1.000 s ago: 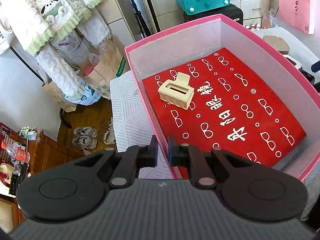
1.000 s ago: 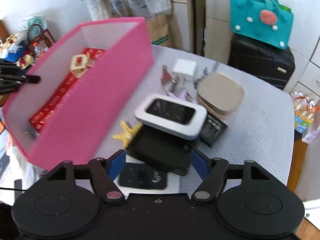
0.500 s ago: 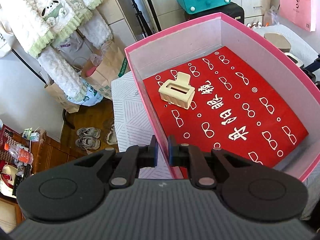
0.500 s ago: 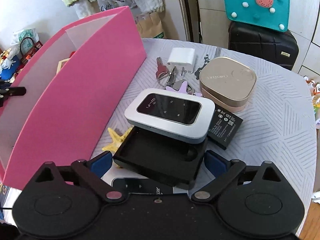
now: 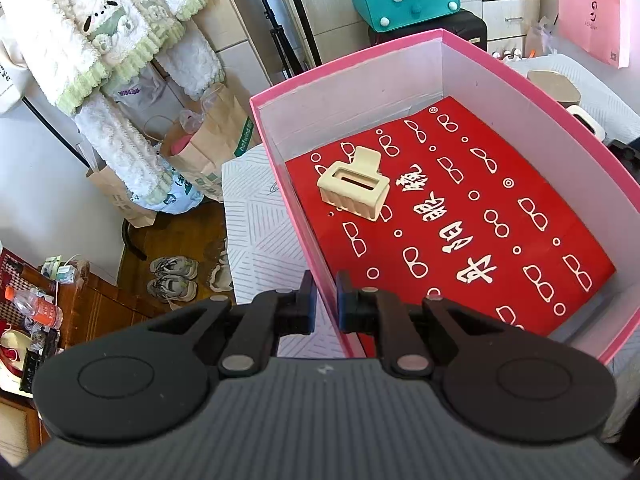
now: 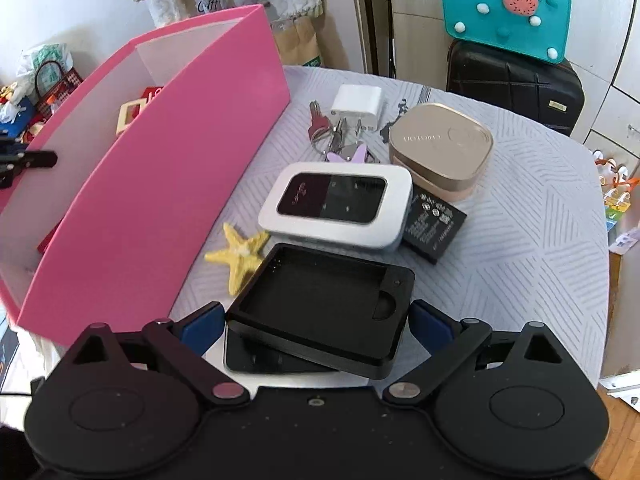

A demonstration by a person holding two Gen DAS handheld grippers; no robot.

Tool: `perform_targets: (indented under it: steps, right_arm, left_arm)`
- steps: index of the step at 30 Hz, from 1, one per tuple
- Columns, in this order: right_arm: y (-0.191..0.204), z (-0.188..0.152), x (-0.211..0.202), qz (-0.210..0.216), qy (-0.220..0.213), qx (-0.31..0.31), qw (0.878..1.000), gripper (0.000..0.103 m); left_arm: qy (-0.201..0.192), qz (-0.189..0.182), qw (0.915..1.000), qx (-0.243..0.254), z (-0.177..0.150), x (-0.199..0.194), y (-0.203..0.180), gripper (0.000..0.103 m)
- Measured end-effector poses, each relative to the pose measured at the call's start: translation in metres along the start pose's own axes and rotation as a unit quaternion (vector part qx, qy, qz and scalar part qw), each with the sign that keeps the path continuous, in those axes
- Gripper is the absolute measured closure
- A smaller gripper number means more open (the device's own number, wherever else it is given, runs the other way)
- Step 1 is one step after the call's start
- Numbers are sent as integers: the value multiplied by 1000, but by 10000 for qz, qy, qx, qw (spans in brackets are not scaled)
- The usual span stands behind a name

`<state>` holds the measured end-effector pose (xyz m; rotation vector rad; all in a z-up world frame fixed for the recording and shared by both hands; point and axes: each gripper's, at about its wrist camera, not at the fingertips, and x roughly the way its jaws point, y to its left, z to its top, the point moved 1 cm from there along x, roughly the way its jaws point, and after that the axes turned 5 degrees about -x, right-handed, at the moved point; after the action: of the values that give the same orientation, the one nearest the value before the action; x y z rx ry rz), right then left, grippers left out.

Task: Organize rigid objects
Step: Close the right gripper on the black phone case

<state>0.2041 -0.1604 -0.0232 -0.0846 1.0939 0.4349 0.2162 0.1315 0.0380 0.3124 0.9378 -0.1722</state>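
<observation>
My left gripper [image 5: 326, 300] is shut on the near wall of the pink box [image 5: 280, 184]. The box has a red printed liner, and a cream hair claw [image 5: 354, 190] lies in it. In the right wrist view the pink box [image 6: 168, 188] stands at the left of the table. My right gripper [image 6: 316, 322] is open, its fingers on either side of a black charger tray [image 6: 324, 300] that rests tilted on a black flat device [image 6: 260, 356]. Beyond lie a white wifi router [image 6: 338, 204], a yellow starfish [image 6: 240, 252] and a black battery [image 6: 434, 224].
Farther back on the white-clothed table [image 6: 520, 220] lie a gold case [image 6: 440, 148], a white plug [image 6: 358, 104] and keys [image 6: 332, 132]. A black suitcase [image 6: 516, 80] with a teal bag [image 6: 504, 4] stands behind. Paper bags and shoes sit on the floor at the left.
The right gripper has drawn back and lowered over the black tray, its fingers now beside it; the starfish shows fully. The left gripper keeps its hold; the box has shifted slightly.
</observation>
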Motion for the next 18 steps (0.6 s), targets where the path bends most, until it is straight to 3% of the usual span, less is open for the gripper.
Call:
perform_targets:
  steps: [6, 18]
  right_arm:
    - [4, -9, 0, -76, 260, -125, 9996, 3]
    - [6, -2, 13, -214, 213, -205, 9993, 2]
  left_arm:
    - [-18, 0, 10000, 18, -1, 0, 0, 93]
    - [-14, -24, 10000, -1, 0, 0, 0, 92]
